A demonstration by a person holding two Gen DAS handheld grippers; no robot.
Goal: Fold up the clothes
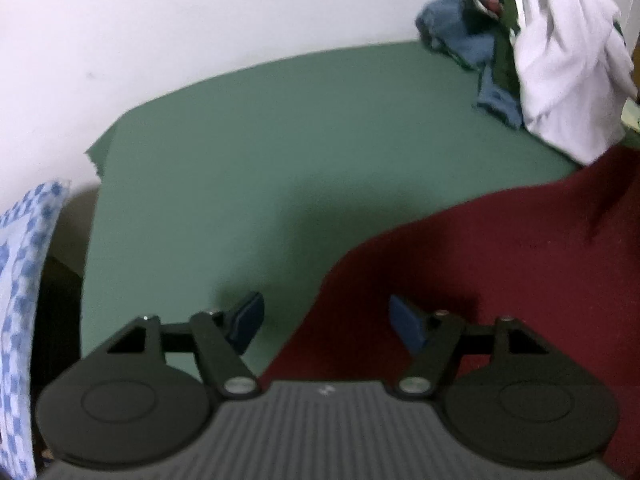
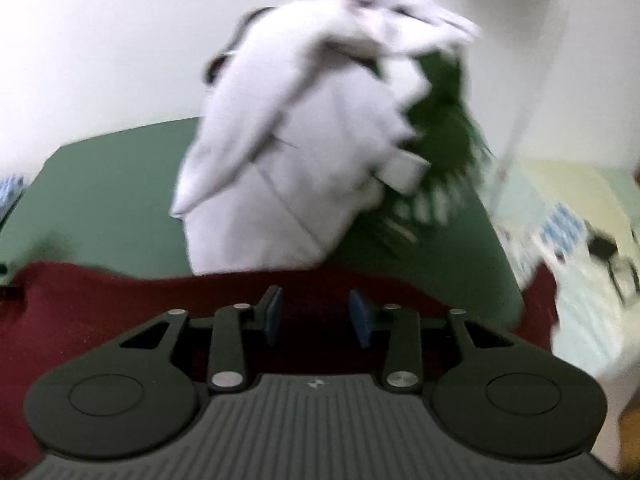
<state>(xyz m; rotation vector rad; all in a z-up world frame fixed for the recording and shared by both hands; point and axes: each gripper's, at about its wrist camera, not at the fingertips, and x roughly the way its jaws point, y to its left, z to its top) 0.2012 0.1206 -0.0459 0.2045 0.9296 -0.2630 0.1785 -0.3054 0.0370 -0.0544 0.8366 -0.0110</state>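
We judge the folding to be at an early stage: the maroon garment (image 1: pixel 500 264) lies spread over the green table cover (image 1: pixel 248 152) with no crisp fold line that we can make out, and a heap of unfolded clothes (image 1: pixel 532 52) waits at the far end of that cover. Taking the green table cover as our landmark, the maroon garment covers its near side and spills over its near right corner in the right wrist view, while the heap sits at its far right corner against the white wall (image 1: pixel 180 20). In that heap we can tell apart a white garment (image 2: pixel 296 160) draped on top and hanging down toward the maroon cloth, a blue denim piece (image 1: pixel 460 40), a dark green piece (image 2: pixel 444 128) and a plaid scrap at the top; none of them looks folded. The maroon cloth looks soft and matte, fairly smooth, with a curved edge running across the cover. Our left gripper (image 1: pixel 326 324) stands released, jaws wide apart, hanging over that curved edge with nothing between the pads. Our right gripper (image 2: pixel 314 316) is likewise released, its jaws partly apart over the maroon cloth, pinching nothing that we can see. Beyond the cover's left edge a blue-checked cloth (image 1: pixel 24 300) hangs. What remains, as we judge it, is nearly everything: folding the maroon piece, then the heap.
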